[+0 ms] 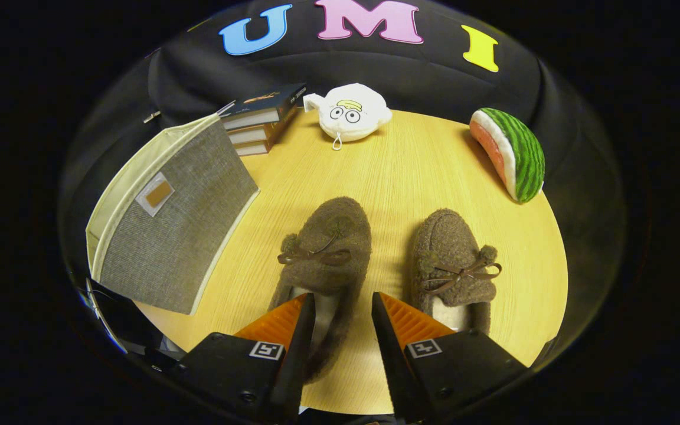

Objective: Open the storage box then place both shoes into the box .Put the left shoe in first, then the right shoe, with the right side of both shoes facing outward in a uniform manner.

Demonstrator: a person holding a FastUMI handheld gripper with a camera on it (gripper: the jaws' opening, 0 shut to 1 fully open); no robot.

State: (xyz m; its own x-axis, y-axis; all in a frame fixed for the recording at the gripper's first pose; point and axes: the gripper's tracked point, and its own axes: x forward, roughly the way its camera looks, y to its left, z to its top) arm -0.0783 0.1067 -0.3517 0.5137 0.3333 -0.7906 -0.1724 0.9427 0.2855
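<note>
- Two brown slippers are seen on the round surface point(399, 171): left shoe point(325, 260) partly between the fingers, right shoe point(455, 265) just beside the gripper point(343, 310).
- Jaws are held parted, grasping nothing.
- Storage box point(172, 236), lid closed, is set near the left shoe.
- Risk judged: fluffy collar could be pinched unevenly and the shoe tipped.
- Open room is left mid-surface; books point(260, 118), plush toy point(349, 115) and watermelon toy point(511, 153) are kept along the far edge.
</note>
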